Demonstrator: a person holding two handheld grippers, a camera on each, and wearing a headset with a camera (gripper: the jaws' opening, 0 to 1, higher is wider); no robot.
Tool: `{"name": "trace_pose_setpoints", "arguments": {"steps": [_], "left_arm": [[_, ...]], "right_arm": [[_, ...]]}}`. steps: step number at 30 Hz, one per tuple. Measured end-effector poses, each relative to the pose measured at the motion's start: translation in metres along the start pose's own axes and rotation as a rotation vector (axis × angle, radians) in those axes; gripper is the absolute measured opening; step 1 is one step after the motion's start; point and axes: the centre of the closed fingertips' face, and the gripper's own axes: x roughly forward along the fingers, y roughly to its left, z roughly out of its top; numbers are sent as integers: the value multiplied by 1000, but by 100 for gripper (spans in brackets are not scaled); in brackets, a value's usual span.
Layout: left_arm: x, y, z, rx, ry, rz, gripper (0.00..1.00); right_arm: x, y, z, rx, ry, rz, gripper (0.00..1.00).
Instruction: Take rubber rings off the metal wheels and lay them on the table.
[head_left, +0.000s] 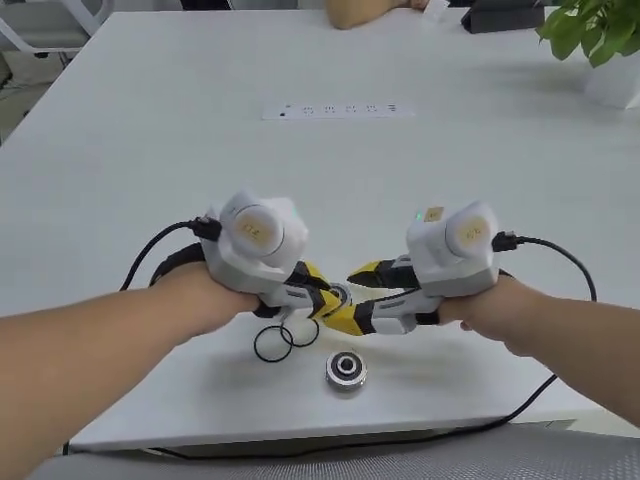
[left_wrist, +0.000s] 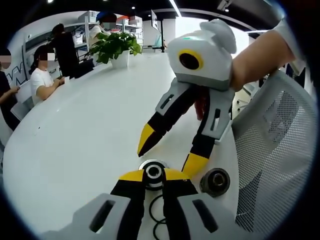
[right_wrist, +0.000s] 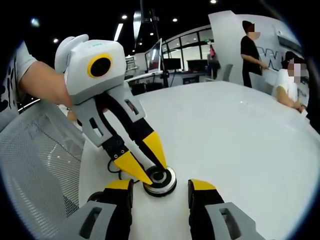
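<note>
The metal wheel (left_wrist: 152, 172) I'm working on sits between the yellow tips of my left tongs (left_wrist: 153, 176), which are closed narrow on its rim from both sides. It's low over the near edge of the table (head_left: 300, 170), but I can't tell whether it touches the top or whether a ring is still on it. My right tongs (right_wrist: 161, 185) face it from the other side with the jaws spread wide. One tip is on each side of the wheel and neither touches it. In the left gripper view those same jaws reach down from above, open, with the lower yellow tip just beside the wheel.

Two black rubber rings (head_left: 288, 338) lie flat on the table just under my left tongs, overlapping each other. A second wheel (head_left: 346, 368) rests on the table close to them, nearer to me, below the gap between both tongs.

Black cables trail from both tongs across the table top. Farther out on the table lies a white power strip (head_left: 338, 110), and a potted plant (head_left: 590, 30) stands at the far right corner. A mesh chair back (left_wrist: 280, 150) is near me, and people sit and stand along the far side of the table.
</note>
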Motion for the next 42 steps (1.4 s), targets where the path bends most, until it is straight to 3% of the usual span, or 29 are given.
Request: {"name": "trace_pose_setpoints", "arguments": {"steps": [5,10,15,42], "left_arm": [[0,1,0,-2,1,3,7],[0,1,-1,-5,1,5,7],[0,1,-1,-6,2,8,7],[1,1,-1,-21,9,26,7]], "right_arm": [[0,-1,-4,4,13,-7,33],[0,-3,-4,16,7,-16,31],[0,2,-5,7,11,-2,25],[-5,3,-9,3,34,-18,20]]}}
